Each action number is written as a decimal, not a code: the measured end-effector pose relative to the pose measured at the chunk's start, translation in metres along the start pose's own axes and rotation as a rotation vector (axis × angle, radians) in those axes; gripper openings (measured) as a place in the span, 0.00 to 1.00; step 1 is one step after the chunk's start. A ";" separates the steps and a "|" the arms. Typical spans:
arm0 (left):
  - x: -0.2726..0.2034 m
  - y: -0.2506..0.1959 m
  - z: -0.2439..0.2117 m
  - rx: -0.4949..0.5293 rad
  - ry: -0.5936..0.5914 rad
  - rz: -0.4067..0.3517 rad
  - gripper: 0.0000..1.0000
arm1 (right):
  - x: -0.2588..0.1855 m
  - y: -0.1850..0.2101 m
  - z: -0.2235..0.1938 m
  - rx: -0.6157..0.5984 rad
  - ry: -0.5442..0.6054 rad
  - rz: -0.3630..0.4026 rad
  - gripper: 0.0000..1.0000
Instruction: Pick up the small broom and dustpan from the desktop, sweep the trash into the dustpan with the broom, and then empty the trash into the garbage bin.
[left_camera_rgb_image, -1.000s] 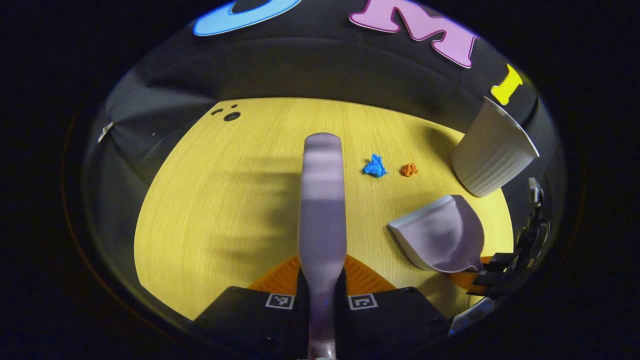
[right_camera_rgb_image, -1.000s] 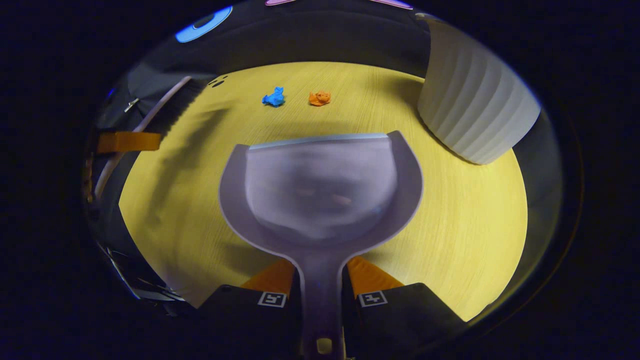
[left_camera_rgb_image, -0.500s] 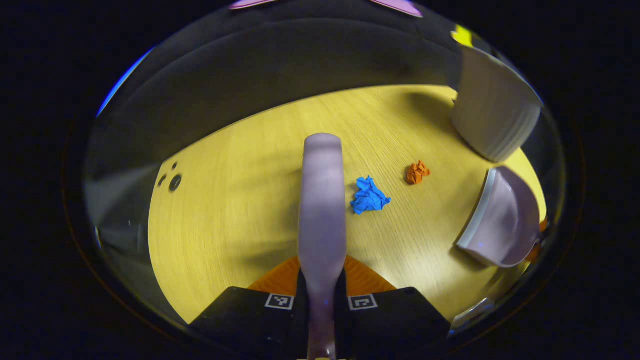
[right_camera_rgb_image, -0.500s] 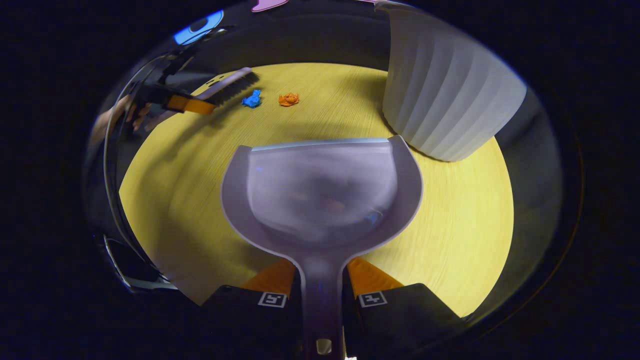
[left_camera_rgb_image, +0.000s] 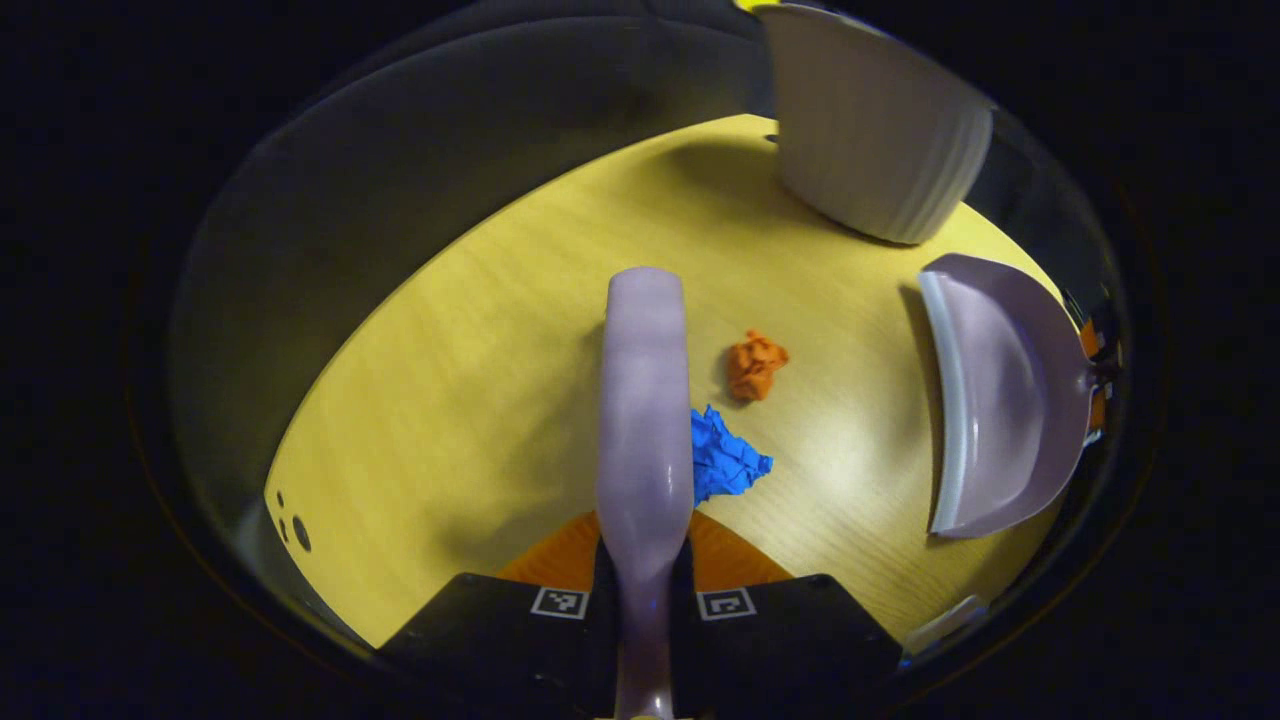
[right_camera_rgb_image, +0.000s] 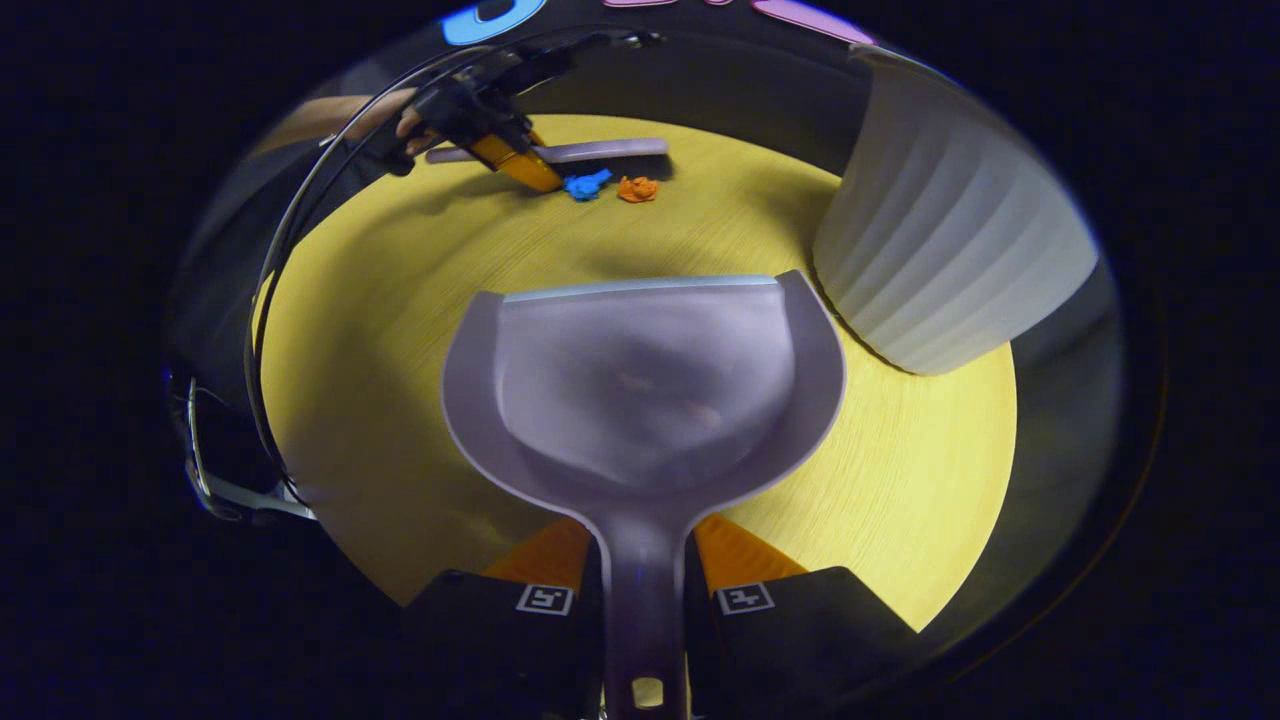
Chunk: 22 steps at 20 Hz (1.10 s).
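Swung broom (left_camera_rgb_image: 645, 400) rightward onto blue paper scrap (left_camera_rgb_image: 725, 462), beside orange scrap (left_camera_rgb_image: 755, 364); left claw (left_camera_rgb_image: 645, 590) clamped on broom, right claw (right_camera_rgb_image: 643, 585) clamped on dustpan (right_camera_rgb_image: 640, 385) handle.

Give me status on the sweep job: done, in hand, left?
Done: left claw holds the broom, right claw the dustpan. In hand: broom sits by the blue scrap and orange scrap. Left: sweep both into the empty pan, tip into the bin.

Dim, sharp centre, warped edges
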<state>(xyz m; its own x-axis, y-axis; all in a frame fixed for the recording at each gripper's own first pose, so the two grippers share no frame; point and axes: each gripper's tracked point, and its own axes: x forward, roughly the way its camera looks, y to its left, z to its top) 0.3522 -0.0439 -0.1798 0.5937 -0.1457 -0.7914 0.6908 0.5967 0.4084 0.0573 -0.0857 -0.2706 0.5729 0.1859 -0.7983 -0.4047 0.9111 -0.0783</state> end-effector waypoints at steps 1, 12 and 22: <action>0.000 -0.010 0.002 0.026 0.003 -0.032 0.25 | 0.000 0.000 0.000 -0.001 -0.002 0.001 0.37; -0.023 -0.146 0.007 0.013 0.021 -0.331 0.25 | 0.001 -0.006 -0.007 -0.043 -0.014 -0.027 0.37; -0.067 -0.185 0.016 -0.130 -0.068 -0.312 0.25 | 0.014 -0.020 -0.023 -0.035 -0.036 -0.031 0.37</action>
<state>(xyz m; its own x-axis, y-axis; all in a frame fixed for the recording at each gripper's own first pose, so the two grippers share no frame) 0.1911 -0.1571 -0.1954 0.3912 -0.3871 -0.8349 0.7880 0.6096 0.0866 0.0571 -0.1100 -0.2935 0.6106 0.1711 -0.7732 -0.4106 0.9033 -0.1243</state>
